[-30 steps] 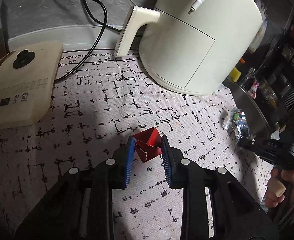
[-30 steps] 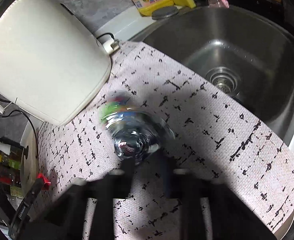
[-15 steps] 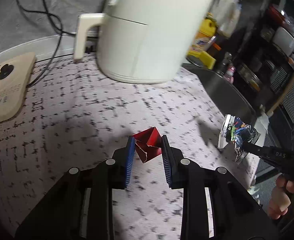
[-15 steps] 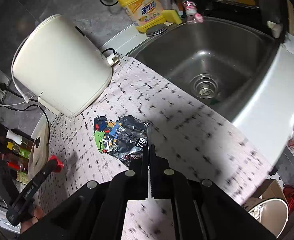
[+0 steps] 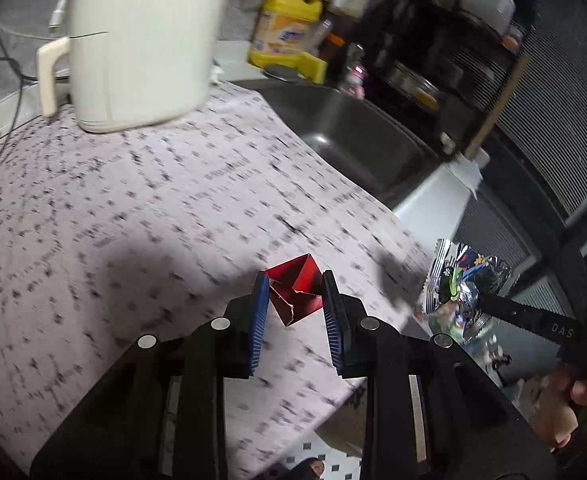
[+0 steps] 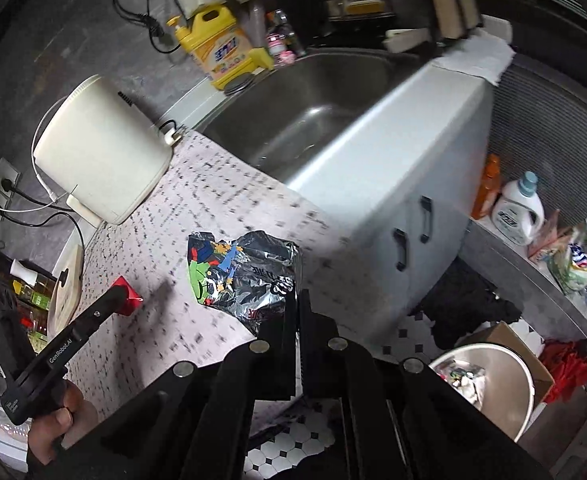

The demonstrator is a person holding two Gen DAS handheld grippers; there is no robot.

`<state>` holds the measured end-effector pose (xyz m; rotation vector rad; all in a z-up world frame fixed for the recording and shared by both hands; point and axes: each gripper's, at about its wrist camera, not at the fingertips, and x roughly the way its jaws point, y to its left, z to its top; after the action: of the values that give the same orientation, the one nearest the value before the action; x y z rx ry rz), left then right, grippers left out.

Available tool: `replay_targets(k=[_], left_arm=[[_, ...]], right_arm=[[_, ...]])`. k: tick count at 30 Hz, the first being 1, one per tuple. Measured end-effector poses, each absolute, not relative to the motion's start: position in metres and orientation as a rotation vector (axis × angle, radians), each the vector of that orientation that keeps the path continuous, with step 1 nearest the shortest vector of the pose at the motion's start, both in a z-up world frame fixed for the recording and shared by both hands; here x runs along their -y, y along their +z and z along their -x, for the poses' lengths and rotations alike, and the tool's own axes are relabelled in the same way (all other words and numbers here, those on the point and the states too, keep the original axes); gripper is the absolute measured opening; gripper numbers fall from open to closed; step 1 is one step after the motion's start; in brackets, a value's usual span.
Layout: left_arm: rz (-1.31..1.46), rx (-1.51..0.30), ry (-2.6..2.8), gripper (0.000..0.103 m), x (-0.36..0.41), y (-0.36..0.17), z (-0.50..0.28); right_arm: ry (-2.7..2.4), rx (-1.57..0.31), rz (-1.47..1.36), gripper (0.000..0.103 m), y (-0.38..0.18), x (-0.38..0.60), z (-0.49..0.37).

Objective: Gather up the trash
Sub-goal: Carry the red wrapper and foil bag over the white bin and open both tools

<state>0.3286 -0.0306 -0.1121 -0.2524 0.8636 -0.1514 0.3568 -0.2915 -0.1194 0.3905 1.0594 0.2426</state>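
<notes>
Carry phase. Left gripper, pads pressed on a crumpled red paper scrap, holds it above the patterned counter. Right gripper, fingers nearly together, pinches a foil snack wrapper clear of the counter edge. Lower right of the right wrist view: a trash bin on the floor, already holding litter. Beyond: air fryer, sink. Likely next move: bring both pieces over the bin, then release.

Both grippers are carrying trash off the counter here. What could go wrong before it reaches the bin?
The right gripper pinches only an edge of the foil snack wrapper, so it may slip free. The red paper box is torn and crumpled in the left gripper; it could drop. The bin sits low on the floor, so a release could miss.
</notes>
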Motion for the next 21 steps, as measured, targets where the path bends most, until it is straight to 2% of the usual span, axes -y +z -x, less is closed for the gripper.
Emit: replay_targets(k=[7,16,19,21], left_arm=[[0.196,-0.906,-0.253,0.027,0.104,-0.123,-0.317],[0.135,-0.942,-0.340,0.027,0.179,-0.131,-0.292],[0.120,-0.960,-0.357,0.027,0.196,-0.138,-0.283],[0.111,-0.973,-0.364,0.027,0.207,-0.144,-0.278]], right_arm=[[0.155,-1.076,-0.386,0.002,-0.135,0.357,-0.310],[0.056,-1.155,-0.453,0.003,-0.186,0.430,-0.251],[0.033,-1.192,-0.492,0.007,-0.207,0.449,-0.239],[0.018,-1.230,-0.525,0.026,-0.223,0.459,-0.232]])
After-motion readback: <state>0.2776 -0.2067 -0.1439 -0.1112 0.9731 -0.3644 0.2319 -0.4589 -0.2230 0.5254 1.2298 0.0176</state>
